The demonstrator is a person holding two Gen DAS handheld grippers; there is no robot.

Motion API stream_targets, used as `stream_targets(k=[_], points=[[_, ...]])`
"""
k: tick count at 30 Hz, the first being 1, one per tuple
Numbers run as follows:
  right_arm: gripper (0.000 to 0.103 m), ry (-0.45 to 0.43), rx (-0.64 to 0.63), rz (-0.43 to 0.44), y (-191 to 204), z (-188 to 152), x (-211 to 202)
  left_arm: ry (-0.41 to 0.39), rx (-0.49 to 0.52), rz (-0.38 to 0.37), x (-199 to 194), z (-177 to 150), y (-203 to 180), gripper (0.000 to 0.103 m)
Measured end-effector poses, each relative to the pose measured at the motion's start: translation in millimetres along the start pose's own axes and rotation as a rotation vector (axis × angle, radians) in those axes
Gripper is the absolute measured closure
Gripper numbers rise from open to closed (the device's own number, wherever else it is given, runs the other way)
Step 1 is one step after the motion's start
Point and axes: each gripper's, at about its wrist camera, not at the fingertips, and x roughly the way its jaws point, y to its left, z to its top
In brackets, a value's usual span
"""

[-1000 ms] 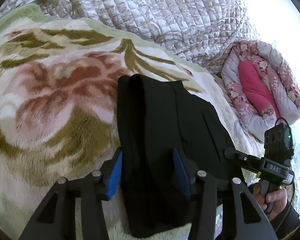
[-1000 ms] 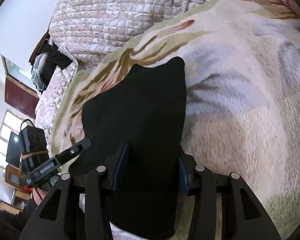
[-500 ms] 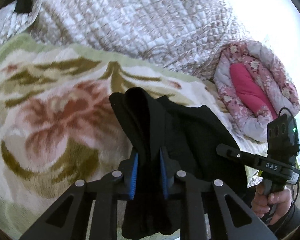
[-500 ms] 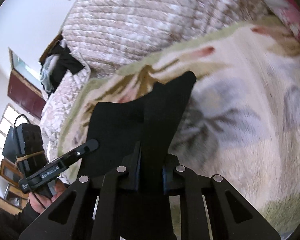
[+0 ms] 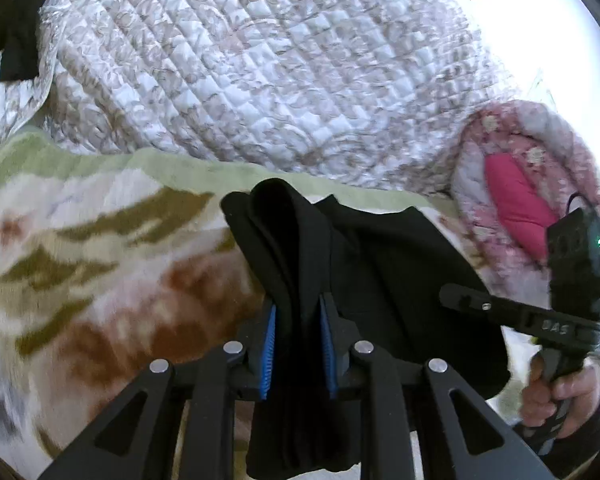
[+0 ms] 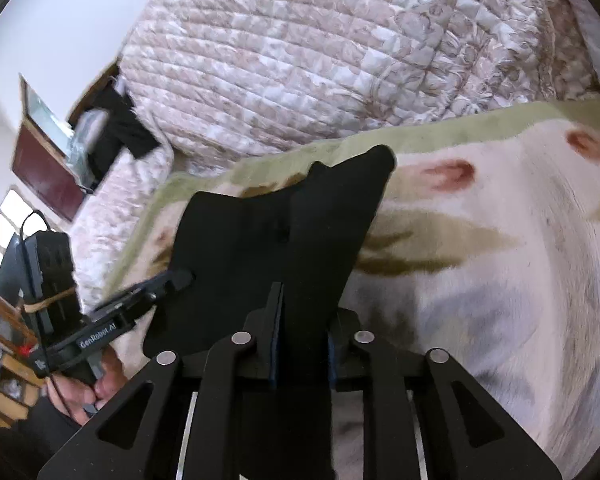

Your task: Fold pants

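The black pants (image 5: 384, 280) hang folded between both grippers above a floral fleece blanket (image 5: 100, 280). My left gripper (image 5: 298, 320) is shut on a bunched edge of the pants, blue pads pressed on the cloth. My right gripper (image 6: 302, 320) is shut on the other edge of the pants (image 6: 300, 232). Each gripper shows in the other's view: the right one at the right of the left wrist view (image 5: 460, 298), the left one at the left of the right wrist view (image 6: 180, 278). The cloth sags between them.
A quilted pale bedspread (image 5: 260, 60) rises behind the blanket. A pink floral quilt roll (image 5: 520, 184) lies at the right. Dark clothes (image 6: 120, 132) and a dark wooden frame (image 6: 48, 164) stand at the far left of the right wrist view.
Both grippers closed on the pants' edges and lifted them off the blanket, moving toward the quilted bedspread. The pants now hang bunched between them.
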Motion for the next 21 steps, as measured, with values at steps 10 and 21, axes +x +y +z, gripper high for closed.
stream_targets(k=[10,21], points=[[0.074,-0.042,-0.071,-0.138,-5.3,-38.2,-22.4,0.037,-0.091,0.134,3.9,-24.5,47.8,0.079],[0.073,-0.023,-0.204,-0.165,47.3,-87.3,-35.4,-0.007,0.018,0.142,-47.9,-59.2,-20.6,0.079]])
